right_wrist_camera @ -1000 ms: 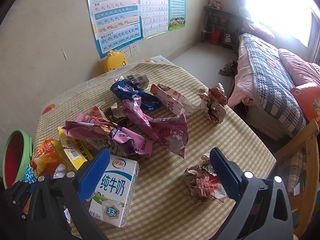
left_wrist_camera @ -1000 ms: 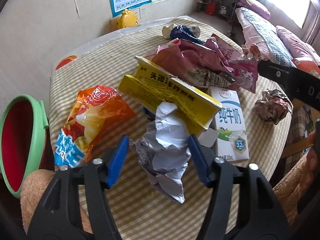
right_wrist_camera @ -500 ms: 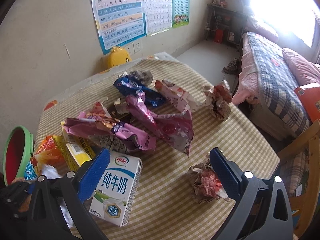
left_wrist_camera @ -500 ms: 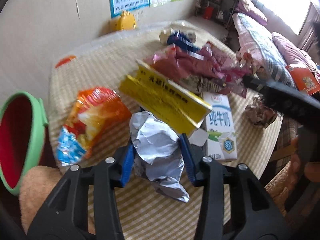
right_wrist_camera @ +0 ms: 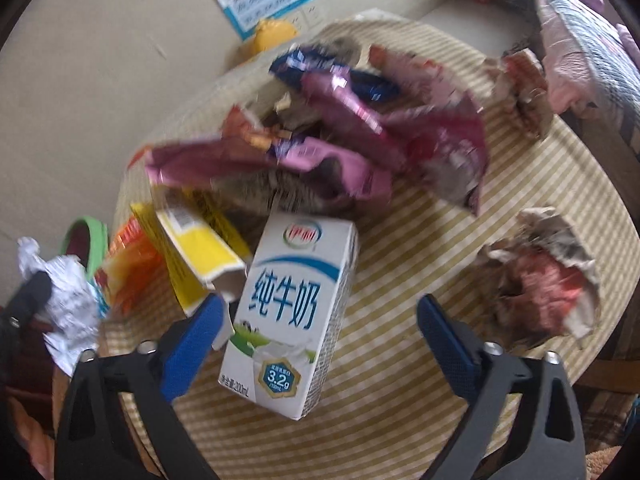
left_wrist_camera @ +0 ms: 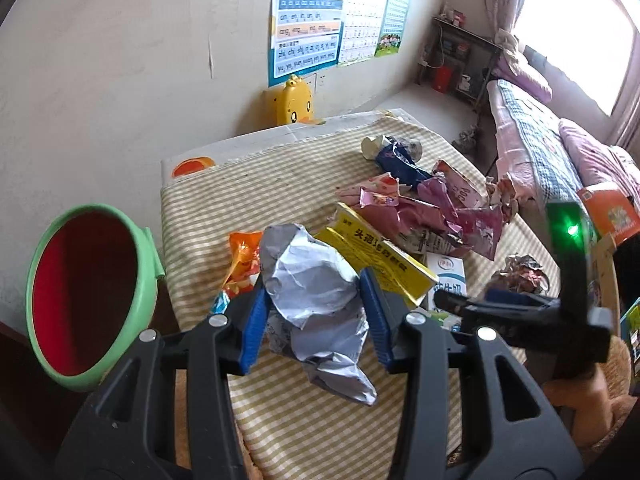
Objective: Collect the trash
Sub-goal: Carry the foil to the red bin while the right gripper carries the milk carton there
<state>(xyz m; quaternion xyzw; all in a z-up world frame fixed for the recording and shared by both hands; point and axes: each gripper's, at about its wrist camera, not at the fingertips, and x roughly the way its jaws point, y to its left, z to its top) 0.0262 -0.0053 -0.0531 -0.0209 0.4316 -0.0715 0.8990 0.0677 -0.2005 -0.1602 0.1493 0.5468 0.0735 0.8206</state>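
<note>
My left gripper (left_wrist_camera: 316, 312) is shut on a crumpled silver wrapper (left_wrist_camera: 316, 296) and holds it above the table's near left edge; the wrapper also shows at the left of the right wrist view (right_wrist_camera: 66, 300). My right gripper (right_wrist_camera: 320, 328) is open, low over the table, its jaws either side of a white milk carton (right_wrist_camera: 288, 312) without touching it. The right gripper shows from the side in the left wrist view (left_wrist_camera: 520, 312). A green bin with a red inside (left_wrist_camera: 88, 296) stands left of the table.
On the striped tablecloth (right_wrist_camera: 400, 400) lie a yellow box (right_wrist_camera: 196, 248), an orange snack bag (right_wrist_camera: 128, 264), pink wrappers (right_wrist_camera: 352, 148), a blue wrapper (right_wrist_camera: 304, 68) and crumpled paper balls (right_wrist_camera: 540, 280). A bed (left_wrist_camera: 552, 148) stands at the right.
My left gripper closed on the silver wrapper and lifted it off the table. My right gripper moved down and forward to the milk carton, still open.
</note>
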